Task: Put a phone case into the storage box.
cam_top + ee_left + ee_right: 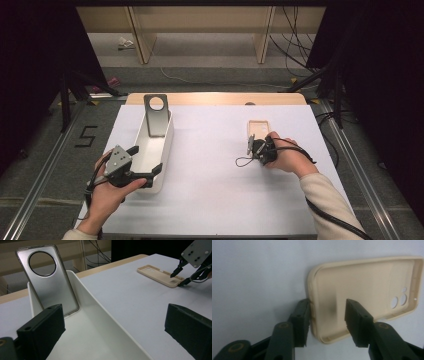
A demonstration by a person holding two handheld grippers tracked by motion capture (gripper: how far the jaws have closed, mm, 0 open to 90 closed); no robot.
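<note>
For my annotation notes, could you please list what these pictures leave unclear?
- Right gripper: one jaw touches the beige case's wall, the other stands inside; a firm pinch can't be confirmed.
- Grey case: foot hidden by the left gripper's jaw.
- White bin: near end covered by the left gripper, high view.

We see the right gripper (325,322) astride the near end wall of the phone case (258,129), which lies flat on the table (220,200) ahead of it. Left gripper (146,161) straddles the tray's (165,150) right wall; the second case (156,114) leans upright inside, at the far end.
</note>
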